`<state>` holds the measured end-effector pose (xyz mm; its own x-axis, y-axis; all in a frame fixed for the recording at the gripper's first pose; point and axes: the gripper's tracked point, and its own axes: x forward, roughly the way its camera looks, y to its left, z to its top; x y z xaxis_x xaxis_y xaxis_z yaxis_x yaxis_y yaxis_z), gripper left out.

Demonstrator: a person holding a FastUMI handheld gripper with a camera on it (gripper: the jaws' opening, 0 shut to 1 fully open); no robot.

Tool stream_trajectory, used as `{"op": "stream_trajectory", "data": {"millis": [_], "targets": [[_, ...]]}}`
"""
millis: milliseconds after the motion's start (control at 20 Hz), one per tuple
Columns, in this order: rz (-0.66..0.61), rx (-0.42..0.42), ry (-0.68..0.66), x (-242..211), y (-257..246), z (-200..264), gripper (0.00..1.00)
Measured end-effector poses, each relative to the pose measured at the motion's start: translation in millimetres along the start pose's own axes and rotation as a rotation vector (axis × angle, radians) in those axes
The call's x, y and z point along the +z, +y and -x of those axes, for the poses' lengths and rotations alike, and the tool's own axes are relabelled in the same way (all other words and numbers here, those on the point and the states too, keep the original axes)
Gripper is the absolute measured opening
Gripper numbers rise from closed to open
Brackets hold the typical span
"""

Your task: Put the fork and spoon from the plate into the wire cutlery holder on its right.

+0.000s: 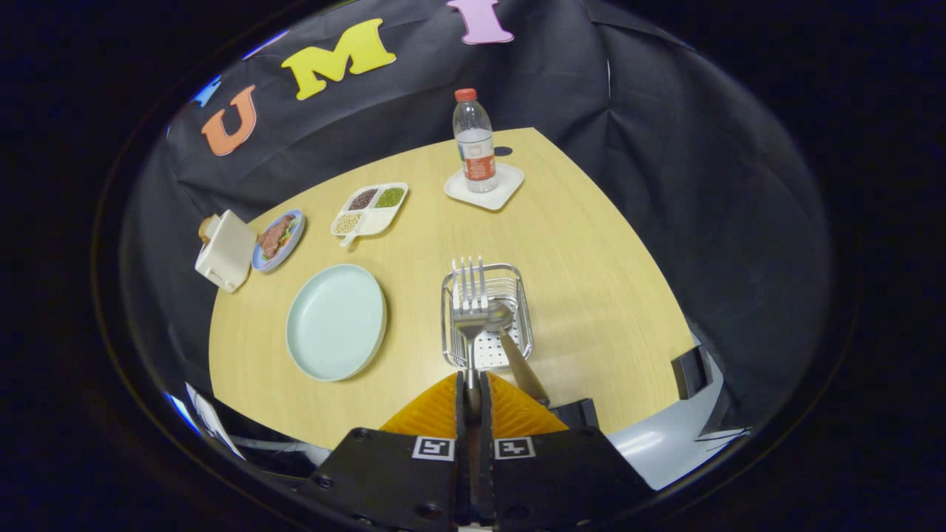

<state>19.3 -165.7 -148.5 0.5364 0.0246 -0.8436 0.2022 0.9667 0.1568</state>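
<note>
My gripper (473, 384) hovers above the table, its orange fingers (436, 410) shut on the handle of a metal fork (469, 310). The fork points forward with its tines over the wire cutlery holder (517, 284). A spoon (510, 336) leans inside that holder, bowl down in the basket and its brownish handle slanting out toward the right finger. The pale green plate (336, 321) lies to the left of the holder with nothing on it.
Beyond the plate are a divided white tray of beans (369, 208), a small blue plate of food (277, 238) and a white box (225, 250). A water bottle (474, 144) stands on a white coaster (510, 188) far behind the holder. The black booth wall surrounds the table.
</note>
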Motion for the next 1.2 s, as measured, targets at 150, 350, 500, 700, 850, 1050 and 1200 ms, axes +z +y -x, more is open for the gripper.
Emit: {"op": "stream_trajectory", "data": {"millis": [150, 350, 500, 700, 850, 1050, 1200], "targets": [[0.007, 0.007, -0.021, 3, 3, 3, 0.07], [0.019, 0.017, -0.064, 12, 9, 4, 0.18], [0.058, 0.032, -0.123, 21, 19, 8, 0.36], [0.109, 0.038, -0.196, 27, 33, 16, 0.6], [0.109, 0.067, -0.227, 28, 47, 23, 0.75], [0.111, 0.097, -0.296, 36, 65, 31, 0.9], [0.141, 0.104, -0.41, 48, 80, 47, 0.95]]}}
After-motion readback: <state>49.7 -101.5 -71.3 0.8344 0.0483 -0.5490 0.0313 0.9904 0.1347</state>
